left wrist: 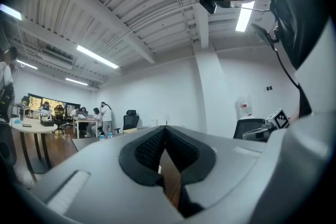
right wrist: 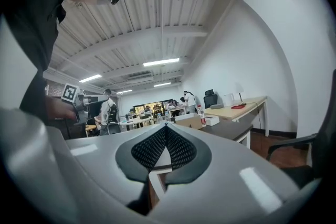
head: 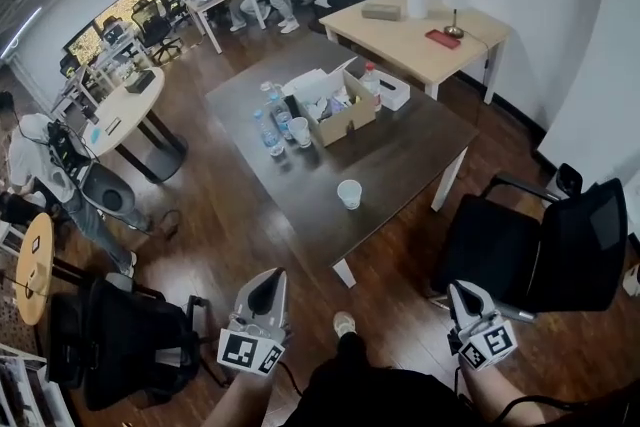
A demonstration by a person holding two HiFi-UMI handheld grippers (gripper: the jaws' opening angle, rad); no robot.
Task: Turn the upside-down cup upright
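Dark brown rectangular bench (head: 400, 155): lies ahead of both grippers, well apart from them. Black mesh office chair (head: 560, 245): stands just to the right of the right gripper. Open brown cardboard box (head: 345, 115): sits on the far part of the bench, beyond the cup as seen from the grippers.

Left gripper (head: 266, 283) and right gripper (head: 466, 293): both are held level and point toward the bench. Each has its jaws closed tip to tip with nothing between them, as each gripper's own view confirms.

Small white paper cup (head: 349, 194): stands alone near the bench's nearer edge, ahead of the grippers and between their two lines of aim. It touches neither gripper. It is too small here to confirm which end is down.

Progress: judged from this arrangement, the task is at its approach. The cup is not yet grasped, lifted or turned, so the whole reach, grip, inversion and placement remain.
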